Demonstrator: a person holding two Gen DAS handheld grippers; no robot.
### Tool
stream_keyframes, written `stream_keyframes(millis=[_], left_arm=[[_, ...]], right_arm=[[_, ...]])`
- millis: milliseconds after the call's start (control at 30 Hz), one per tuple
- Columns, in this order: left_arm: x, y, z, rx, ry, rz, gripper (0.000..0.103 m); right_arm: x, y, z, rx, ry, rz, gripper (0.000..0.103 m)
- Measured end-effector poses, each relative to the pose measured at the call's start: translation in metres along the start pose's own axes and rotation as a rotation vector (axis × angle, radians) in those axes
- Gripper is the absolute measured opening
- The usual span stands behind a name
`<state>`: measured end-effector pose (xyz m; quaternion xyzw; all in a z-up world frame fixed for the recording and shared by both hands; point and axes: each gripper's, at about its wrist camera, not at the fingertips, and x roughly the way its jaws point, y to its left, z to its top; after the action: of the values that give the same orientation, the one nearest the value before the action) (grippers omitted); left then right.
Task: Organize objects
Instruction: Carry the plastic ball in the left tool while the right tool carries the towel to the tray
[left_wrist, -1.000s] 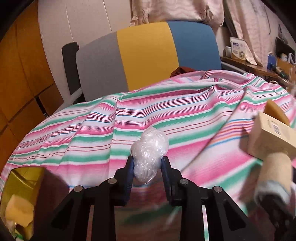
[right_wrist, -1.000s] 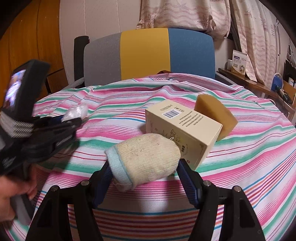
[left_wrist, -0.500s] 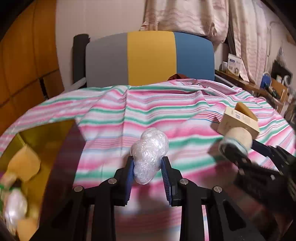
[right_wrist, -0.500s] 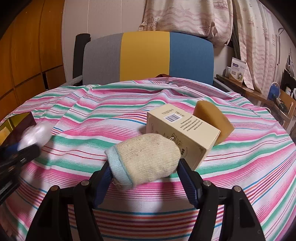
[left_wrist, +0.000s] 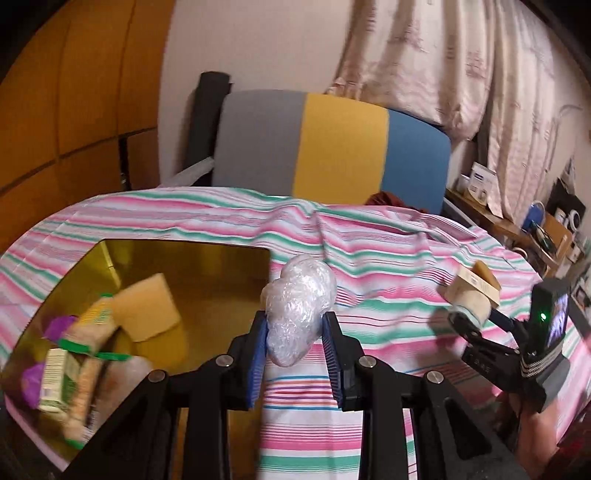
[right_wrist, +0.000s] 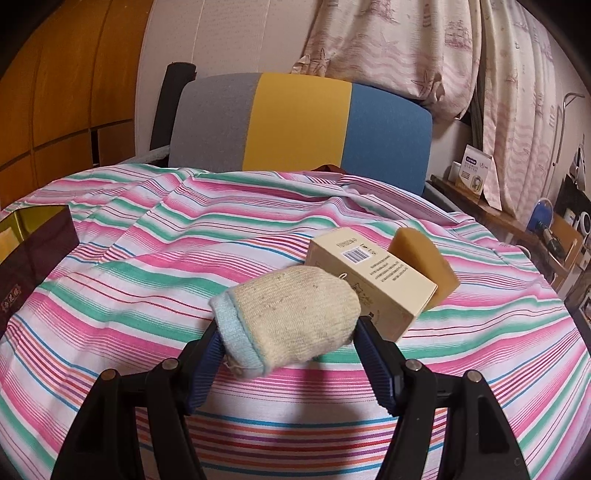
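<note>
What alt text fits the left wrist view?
The left gripper holds a crumpled clear plastic wad beside an open gold-lined box of items on a striped cloth. At right, the right gripper holds a rolled sock.

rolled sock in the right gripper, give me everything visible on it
The rolled sock is a stubby bundle of cream knit, flecked with dark specks, with a pale blue ribbed cuff at its left end. It lies roughly crosswise, clamped between the blue-padded fingers of the right gripper, cuff end tilted slightly lower. It is held above the striped cloth, in front of the cream carton; contact with the carton cannot be told. The left wrist view shows it small and blurred.
</note>
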<state>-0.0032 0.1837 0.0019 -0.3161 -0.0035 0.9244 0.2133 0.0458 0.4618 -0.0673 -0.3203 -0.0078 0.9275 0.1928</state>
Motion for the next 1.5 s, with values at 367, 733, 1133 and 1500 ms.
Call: stream_keyframes(millis=[367,733,1133,1500], left_arm=[[0.032,0.081,-0.011,-0.136,0.197,0.056,0.03],[0.02,0.108,-0.019,-0.171,0.144,0.097,0.08],[-0.016,0.108,-0.04,-0.082,0.049,0.152,0.093],[-0.029,0.107,-0.048,-0.078,0.05,0.143,0.103]], right_arm=[[0.001,0.006,0.0,-0.027,0.009,-0.014,0.07],[-0.009,0.013,0.001,-0.069,-0.033,-0.033,0.07],[-0.025,0.027,-0.001,-0.093,-0.009,0.016,0.07],[-0.077,0.108,0.026,-0.037,-0.074,0.384,0.07]])
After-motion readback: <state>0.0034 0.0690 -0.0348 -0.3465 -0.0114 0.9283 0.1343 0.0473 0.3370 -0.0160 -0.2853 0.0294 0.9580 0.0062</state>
